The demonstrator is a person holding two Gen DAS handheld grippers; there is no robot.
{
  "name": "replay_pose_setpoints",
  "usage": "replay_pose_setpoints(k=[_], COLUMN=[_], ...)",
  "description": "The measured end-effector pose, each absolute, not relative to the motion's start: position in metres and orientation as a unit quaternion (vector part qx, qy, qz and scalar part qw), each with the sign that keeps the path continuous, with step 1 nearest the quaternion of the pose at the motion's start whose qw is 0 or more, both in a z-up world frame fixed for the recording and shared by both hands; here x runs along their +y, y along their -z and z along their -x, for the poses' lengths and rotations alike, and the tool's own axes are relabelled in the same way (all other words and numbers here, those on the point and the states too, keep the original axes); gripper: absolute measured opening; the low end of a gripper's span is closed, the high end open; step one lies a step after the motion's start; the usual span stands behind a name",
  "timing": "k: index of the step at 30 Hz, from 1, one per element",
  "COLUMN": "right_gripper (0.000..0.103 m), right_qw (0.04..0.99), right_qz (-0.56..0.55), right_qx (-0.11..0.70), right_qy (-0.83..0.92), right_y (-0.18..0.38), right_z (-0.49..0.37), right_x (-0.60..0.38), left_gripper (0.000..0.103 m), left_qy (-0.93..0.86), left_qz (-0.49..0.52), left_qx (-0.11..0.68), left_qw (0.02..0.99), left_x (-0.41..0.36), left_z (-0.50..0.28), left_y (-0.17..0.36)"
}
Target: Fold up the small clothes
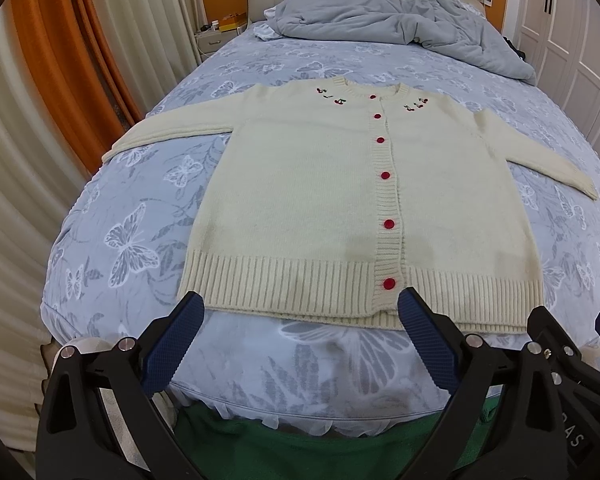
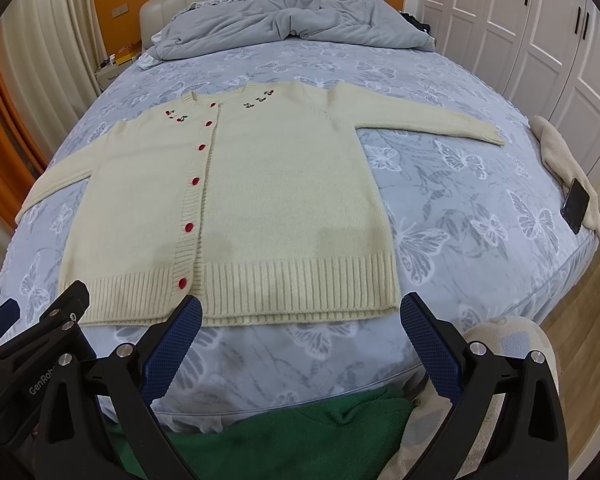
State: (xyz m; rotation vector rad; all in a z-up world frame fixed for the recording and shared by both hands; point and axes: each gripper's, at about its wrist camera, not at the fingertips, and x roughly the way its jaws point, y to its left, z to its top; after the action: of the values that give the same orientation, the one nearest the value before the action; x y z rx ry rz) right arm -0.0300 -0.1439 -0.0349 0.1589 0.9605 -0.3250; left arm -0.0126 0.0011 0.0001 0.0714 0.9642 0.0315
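Cardigan (image 1: pixel 300 184) flat on bed (image 1: pixel 140 216) — both grippers' fingers (image 1: pixel 172 344) spread, empty.

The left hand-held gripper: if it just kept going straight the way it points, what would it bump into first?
Most likely the ribbed hem of the cream cardigan, which lies flat on the bed between the open fingers of the left hand-held gripper. Depth is uncertain; it might touch the butterfly-print bedsheet first.

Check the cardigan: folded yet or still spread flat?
Spread flat, unfolded. The cardigan lies face up on the bed, buttoned, both sleeves stretched out sideways.
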Motion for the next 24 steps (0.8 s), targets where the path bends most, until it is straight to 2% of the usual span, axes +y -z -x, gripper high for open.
replay_pose_setpoints(k=[24], right_gripper=[0.098], right_qw=[0.870], right_qz=[-0.076], right_qx=[0.462], right_qy=[0.155], right_y=[0.0350], right_z=[0.0292], right_x=[-0.1431], left_gripper=[0.094], left_qy=[-0.016], left_qz=[-0.034], left_qx=[0.464], left_qw=[0.885], left_x=[0.0041], left_z=[0.0133], left_y=[0.0007])
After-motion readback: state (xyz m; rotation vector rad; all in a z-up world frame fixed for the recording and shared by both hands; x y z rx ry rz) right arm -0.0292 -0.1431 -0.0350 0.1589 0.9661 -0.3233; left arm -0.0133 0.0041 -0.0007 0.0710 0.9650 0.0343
